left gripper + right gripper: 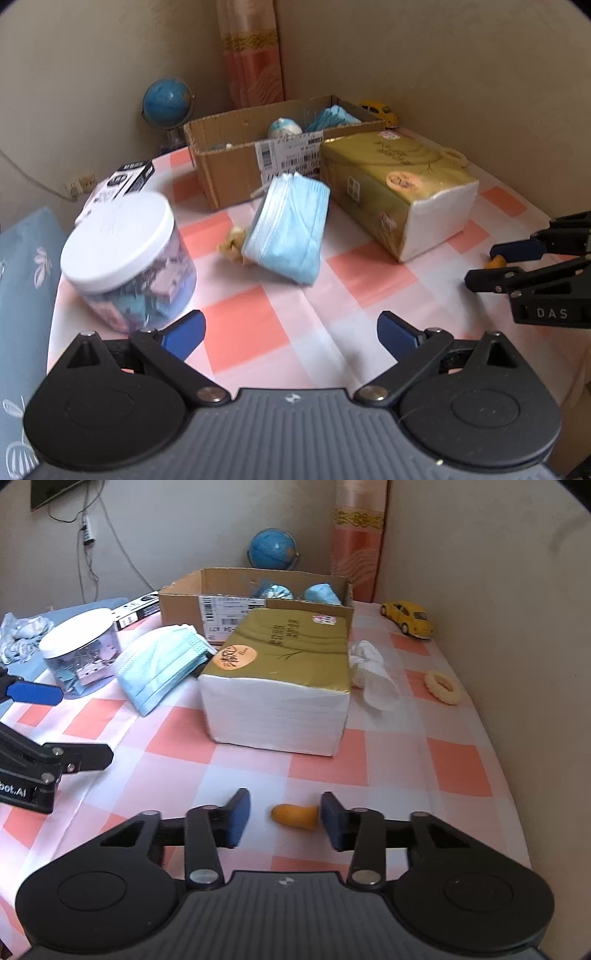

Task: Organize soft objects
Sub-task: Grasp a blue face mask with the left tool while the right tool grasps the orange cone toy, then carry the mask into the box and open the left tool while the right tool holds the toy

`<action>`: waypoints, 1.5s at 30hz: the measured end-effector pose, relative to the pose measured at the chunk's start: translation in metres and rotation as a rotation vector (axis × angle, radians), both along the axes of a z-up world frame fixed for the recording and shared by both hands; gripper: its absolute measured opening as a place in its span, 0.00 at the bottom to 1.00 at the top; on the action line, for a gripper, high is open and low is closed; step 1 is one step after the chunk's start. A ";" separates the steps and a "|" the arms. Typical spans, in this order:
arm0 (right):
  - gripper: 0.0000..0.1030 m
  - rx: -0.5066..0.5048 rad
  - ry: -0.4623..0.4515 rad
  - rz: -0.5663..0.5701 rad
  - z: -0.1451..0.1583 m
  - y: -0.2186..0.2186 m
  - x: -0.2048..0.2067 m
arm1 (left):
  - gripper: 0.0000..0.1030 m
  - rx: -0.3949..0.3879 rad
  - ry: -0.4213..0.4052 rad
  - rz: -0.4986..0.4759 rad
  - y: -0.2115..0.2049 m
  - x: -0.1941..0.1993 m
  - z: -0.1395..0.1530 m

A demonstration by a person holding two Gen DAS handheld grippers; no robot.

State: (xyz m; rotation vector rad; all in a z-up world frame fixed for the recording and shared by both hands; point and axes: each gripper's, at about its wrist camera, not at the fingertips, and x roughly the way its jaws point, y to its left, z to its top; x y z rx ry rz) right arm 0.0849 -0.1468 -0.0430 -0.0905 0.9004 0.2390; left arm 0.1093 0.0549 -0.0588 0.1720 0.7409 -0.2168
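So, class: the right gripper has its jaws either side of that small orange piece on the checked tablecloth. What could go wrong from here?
1. The orange piece is small and rounded, lying near one pad of the right gripper; as the jaws shut it may squirt out.
2. The tablecloth lies directly underneath, so the pads might pinch and drag it.
3. The tissue pack stands between gripper and cardboard box; carrying low could knock it.

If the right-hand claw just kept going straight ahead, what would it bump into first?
The small orange object lying between the open right gripper fingers comes first; it would likely slide in between them. Beyond it stands the tissue pack, though depth is hard to judge.
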 end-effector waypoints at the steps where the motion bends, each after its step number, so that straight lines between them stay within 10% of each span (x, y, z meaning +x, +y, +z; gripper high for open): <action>1: 0.43 -0.004 0.005 -0.009 0.000 0.000 0.000 | 0.95 0.008 -0.008 -0.006 -0.001 0.002 0.001; 10: 0.37 -0.025 0.016 -0.021 0.001 0.005 -0.003 | 0.94 0.122 -0.088 -0.118 -0.021 0.026 0.007; 19: 0.36 -0.016 0.024 -0.026 0.001 0.006 0.000 | 0.70 0.252 -0.127 -0.169 -0.039 0.054 -0.001; 29: 0.29 -0.020 0.028 -0.025 0.002 0.005 0.001 | 0.48 0.220 -0.094 -0.160 -0.032 0.068 -0.004; 45: 0.29 0.036 0.018 0.024 0.029 -0.017 -0.005 | 0.46 0.035 0.009 -0.221 -0.009 0.060 0.049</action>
